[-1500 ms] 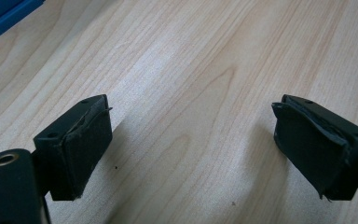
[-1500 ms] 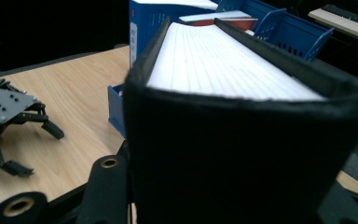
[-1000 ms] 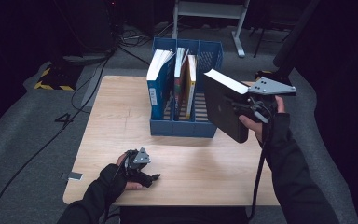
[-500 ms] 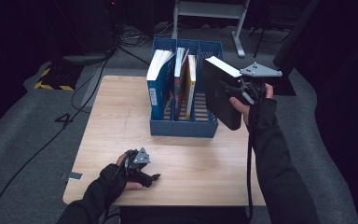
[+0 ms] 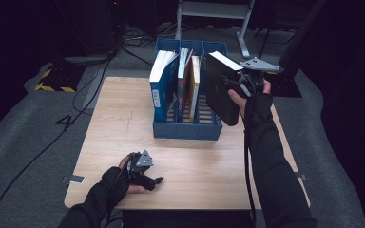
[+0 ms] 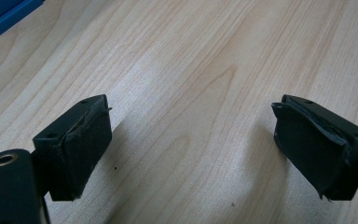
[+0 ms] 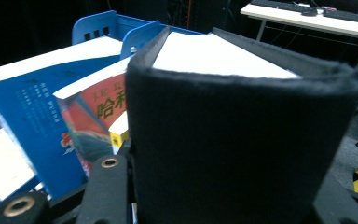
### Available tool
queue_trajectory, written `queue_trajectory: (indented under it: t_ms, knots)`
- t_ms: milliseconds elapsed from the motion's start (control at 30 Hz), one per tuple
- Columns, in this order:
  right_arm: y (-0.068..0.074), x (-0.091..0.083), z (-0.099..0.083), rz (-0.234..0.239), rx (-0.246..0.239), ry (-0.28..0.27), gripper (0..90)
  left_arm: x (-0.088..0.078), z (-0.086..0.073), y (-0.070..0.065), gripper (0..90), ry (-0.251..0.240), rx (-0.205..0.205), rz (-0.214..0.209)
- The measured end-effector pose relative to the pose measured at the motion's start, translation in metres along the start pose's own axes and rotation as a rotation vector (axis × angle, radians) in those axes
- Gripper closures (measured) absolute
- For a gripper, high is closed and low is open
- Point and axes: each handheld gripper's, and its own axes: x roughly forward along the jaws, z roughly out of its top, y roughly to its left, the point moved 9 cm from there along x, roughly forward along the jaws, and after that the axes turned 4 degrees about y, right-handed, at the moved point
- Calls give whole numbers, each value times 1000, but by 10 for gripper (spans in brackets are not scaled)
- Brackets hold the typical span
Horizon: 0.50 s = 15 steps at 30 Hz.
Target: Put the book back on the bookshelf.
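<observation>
The right claw (image 5: 240, 88) clamps a thick black book (image 5: 222, 90) by its spine, upright, just above the blue file rack's (image 5: 185, 129) right compartment, likely so it can drop in beside the standing books (image 5: 164, 85). The left claw (image 5: 153, 180) rests open on the desk (image 5: 204, 166), near the rack's front.

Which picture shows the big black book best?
The high view: the whole black book hangs in the right gripper beside the blue rack. The right gripper view shows its spine and white pages close up.
</observation>
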Motion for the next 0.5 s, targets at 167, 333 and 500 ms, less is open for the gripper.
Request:
queue_trajectory:
  t_ms: [167,333,500]
  knots:
    - [-2,11,-2,-7,20,5,533,0,0,0,115,0,0,0]
    - [-2,23,-5,-8,36,12,533,0,0,0,115,0,0,0]
    - [-1,33,-5,-23,55,10,533,0,0,0,115,0,0,-1]
